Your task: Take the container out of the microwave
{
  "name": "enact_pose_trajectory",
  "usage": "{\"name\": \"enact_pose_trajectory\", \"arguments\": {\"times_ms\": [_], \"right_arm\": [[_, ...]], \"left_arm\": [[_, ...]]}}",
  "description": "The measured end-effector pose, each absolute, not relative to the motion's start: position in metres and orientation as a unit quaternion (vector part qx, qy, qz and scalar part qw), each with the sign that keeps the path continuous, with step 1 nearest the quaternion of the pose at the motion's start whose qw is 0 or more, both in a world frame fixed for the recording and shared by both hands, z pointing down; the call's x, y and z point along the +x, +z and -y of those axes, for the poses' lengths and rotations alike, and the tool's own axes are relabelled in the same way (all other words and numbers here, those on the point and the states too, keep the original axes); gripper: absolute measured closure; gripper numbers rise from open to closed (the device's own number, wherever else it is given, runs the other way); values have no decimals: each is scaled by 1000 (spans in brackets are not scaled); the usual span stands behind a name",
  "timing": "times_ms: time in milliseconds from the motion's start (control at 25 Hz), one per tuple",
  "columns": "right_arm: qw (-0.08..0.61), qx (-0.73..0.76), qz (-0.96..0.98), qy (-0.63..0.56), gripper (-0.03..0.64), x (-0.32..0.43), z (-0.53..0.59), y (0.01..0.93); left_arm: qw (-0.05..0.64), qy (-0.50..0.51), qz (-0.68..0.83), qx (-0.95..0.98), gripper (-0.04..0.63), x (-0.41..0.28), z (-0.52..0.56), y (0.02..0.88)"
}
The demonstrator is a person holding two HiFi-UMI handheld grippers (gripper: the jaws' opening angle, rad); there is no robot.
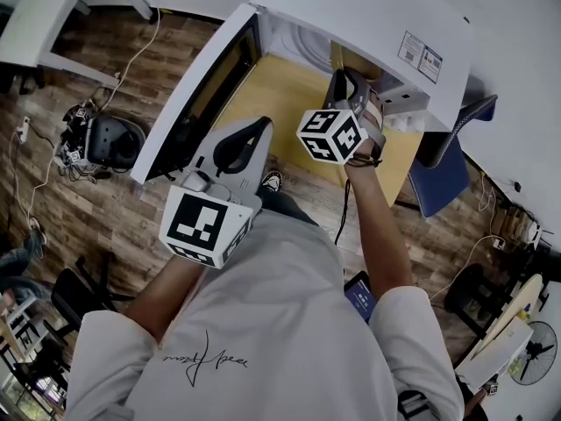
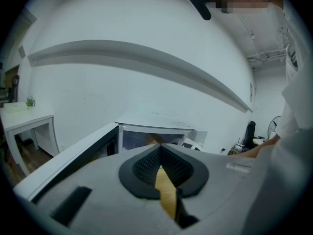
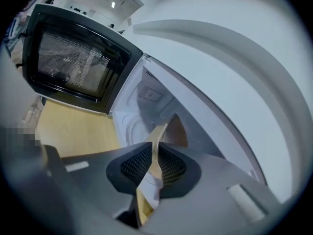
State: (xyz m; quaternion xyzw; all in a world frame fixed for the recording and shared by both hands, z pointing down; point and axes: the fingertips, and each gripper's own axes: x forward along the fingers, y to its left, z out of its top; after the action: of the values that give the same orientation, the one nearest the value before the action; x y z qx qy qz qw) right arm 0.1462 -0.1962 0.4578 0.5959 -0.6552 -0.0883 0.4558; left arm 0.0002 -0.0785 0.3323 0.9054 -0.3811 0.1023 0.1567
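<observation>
bright, even indoor light; both gripper views bulge fisheye-style with dark vignetted corners, close foreground soft.

Stickers [image 1: 419, 57] on microwave [image 1: 351, 7], script [image 1: 206, 358] on shirt [image 1: 289, 314]: too small to read.

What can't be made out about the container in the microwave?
- The container's shape and contents: the right gripper view shows only a tan edge; the right claw covers the rest.
- Same container, head view: hidden by the microwave's top and the claw.
- The stickers on the microwave's top, head view: print too small to read.
</observation>
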Motion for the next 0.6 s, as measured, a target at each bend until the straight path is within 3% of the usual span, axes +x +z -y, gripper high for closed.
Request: {"name": "enact_pose_trajectory", "arguments": {"times_ms": [600], "right_arm": [[416,599,681,-59,561,139,168,436]], "left_arm": [[150,104,389,903,597,-4,70,330]]}}
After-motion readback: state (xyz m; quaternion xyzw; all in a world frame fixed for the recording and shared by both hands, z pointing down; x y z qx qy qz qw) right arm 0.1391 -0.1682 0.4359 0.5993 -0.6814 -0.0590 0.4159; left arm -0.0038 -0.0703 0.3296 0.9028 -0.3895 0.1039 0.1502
